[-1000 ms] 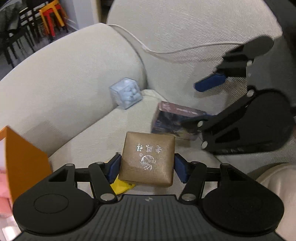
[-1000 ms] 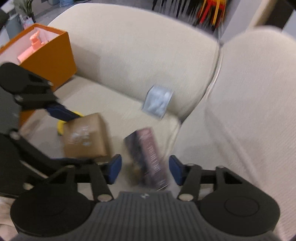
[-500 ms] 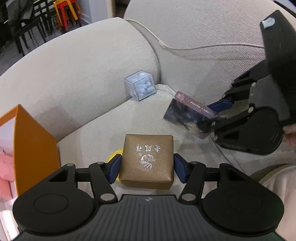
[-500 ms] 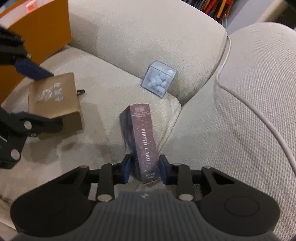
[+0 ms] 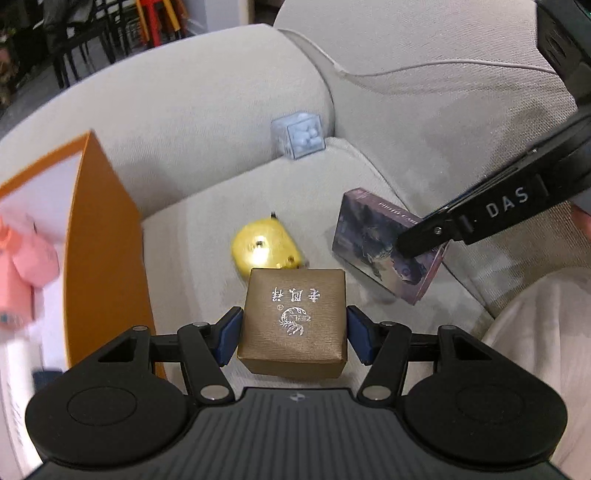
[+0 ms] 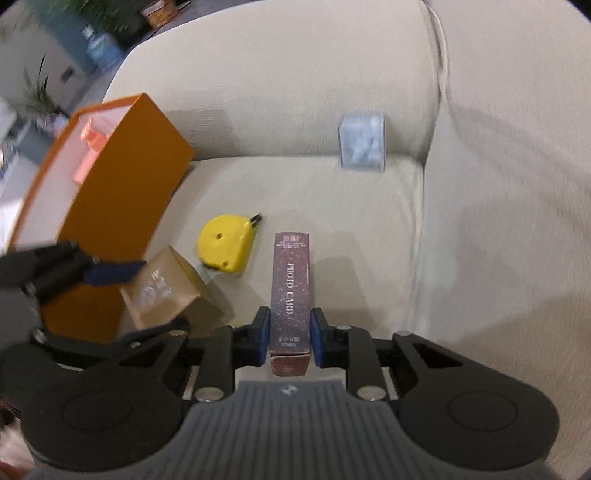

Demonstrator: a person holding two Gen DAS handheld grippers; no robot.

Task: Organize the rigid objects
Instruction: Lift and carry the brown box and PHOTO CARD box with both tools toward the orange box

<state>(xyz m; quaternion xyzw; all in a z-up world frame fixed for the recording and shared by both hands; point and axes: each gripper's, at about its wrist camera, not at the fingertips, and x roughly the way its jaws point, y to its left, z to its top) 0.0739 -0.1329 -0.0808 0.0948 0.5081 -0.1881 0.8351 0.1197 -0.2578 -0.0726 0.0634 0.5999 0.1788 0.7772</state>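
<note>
Your left gripper (image 5: 294,336) is clamped on the brown box (image 5: 295,317), your right gripper (image 6: 289,338) on the photo card box (image 6: 290,291) — both lifted off the sofa cushion (image 6: 351,229); carry each level toward the orange box (image 6: 110,206) at ten o'clock, one at a time; its interior is mostly cut off, and blurred.

A beige sofa (image 5: 207,122) fills both views, a thin white cable (image 5: 443,66) trailing over its back cushion. Behind it stand dark chairs (image 5: 85,40), red stools (image 5: 159,18), a potted plant (image 6: 37,92) and a water bottle (image 6: 98,46)
</note>
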